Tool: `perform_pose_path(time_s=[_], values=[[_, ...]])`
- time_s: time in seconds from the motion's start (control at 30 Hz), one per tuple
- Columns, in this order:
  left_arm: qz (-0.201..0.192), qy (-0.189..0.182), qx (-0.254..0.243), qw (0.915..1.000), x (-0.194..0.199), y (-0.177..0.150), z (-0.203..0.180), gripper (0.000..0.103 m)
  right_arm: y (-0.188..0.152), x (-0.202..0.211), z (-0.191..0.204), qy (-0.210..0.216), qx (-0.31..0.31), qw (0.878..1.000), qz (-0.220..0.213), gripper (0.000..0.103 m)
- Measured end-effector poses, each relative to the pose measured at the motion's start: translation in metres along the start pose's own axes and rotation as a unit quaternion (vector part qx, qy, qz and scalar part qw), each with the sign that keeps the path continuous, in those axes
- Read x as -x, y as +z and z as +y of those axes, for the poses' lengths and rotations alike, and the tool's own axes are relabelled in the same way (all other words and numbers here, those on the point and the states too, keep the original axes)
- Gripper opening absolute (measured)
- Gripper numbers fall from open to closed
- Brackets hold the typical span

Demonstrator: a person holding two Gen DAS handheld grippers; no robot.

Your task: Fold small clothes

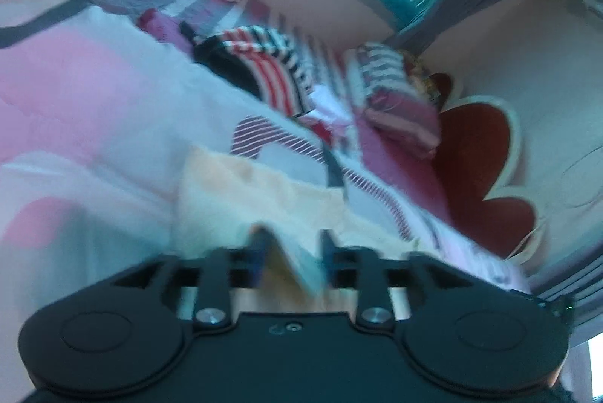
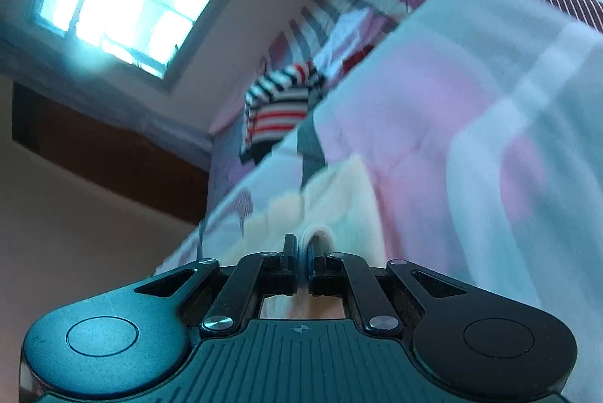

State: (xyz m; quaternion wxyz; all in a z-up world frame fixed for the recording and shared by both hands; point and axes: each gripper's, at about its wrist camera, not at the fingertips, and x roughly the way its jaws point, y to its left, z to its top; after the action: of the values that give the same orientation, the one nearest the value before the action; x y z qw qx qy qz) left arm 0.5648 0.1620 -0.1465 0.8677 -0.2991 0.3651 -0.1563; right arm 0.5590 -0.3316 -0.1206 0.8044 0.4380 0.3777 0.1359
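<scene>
A pale yellow-cream small garment (image 1: 260,192) lies on the pink and white bedspread (image 1: 94,94). In the left wrist view my left gripper (image 1: 292,245) stands with its jaws apart and a fold of this garment rises between them. In the right wrist view my right gripper (image 2: 303,248) is shut on the garment's white-trimmed edge (image 2: 316,233), and the rest of the garment (image 2: 339,199) stretches ahead. Both views are blurred and tilted.
A red, white and navy striped garment (image 1: 271,64) lies further up the bed, also seen in the right wrist view (image 2: 279,109). Striped pillows (image 1: 388,90) and a red flower-shaped cushion (image 1: 475,158) sit by the wall. A window (image 2: 120,0) is behind.
</scene>
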Motion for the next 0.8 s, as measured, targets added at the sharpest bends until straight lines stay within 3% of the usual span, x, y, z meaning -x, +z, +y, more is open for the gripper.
perform_pose_path(time_s=[0.03,0.07,0.13,0.23,0.3,0.4,0.47,0.53,0.8], values=[[-0.005,0.0,-0.001,1.0,-0.002,0.001,0.0,0.051,0.002,0.0,-0.001,0.002,0.002,1.0,-0.014,0.049],[-0.015,0.002,-0.006,0.9999,-0.004,0.002,0.0,0.062,0.004,0.002,-0.002,0.0,0.006,0.999,-0.032,0.067],[-0.035,0.009,-0.011,0.9993,-0.002,0.004,0.0,0.07,0.005,0.008,-0.001,0.003,0.02,0.998,-0.055,0.067],[-0.041,0.029,-0.046,0.9977,0.003,0.004,-0.004,0.06,0.006,0.012,0.009,-0.005,0.069,0.997,-0.046,0.066],[-0.031,0.042,-0.087,0.9948,0.002,0.002,-0.011,0.058,-0.001,0.012,0.02,-0.02,0.125,0.991,-0.036,0.065],[0.0,0.061,-0.147,0.9873,-0.008,-0.003,-0.025,0.05,-0.013,0.005,0.031,-0.05,0.198,0.979,-0.014,0.051],[0.017,0.084,-0.187,0.9786,-0.014,-0.008,-0.035,0.046,-0.02,-0.002,0.036,-0.076,0.233,0.97,0.004,0.034],[0.021,0.102,-0.216,0.9707,-0.016,-0.013,-0.041,0.043,-0.031,-0.009,0.041,-0.098,0.263,0.96,0.007,0.032],[0.018,0.082,-0.205,0.9752,-0.012,-0.011,-0.037,0.004,-0.037,-0.03,0.046,-0.105,0.278,0.955,0.015,0.031]])
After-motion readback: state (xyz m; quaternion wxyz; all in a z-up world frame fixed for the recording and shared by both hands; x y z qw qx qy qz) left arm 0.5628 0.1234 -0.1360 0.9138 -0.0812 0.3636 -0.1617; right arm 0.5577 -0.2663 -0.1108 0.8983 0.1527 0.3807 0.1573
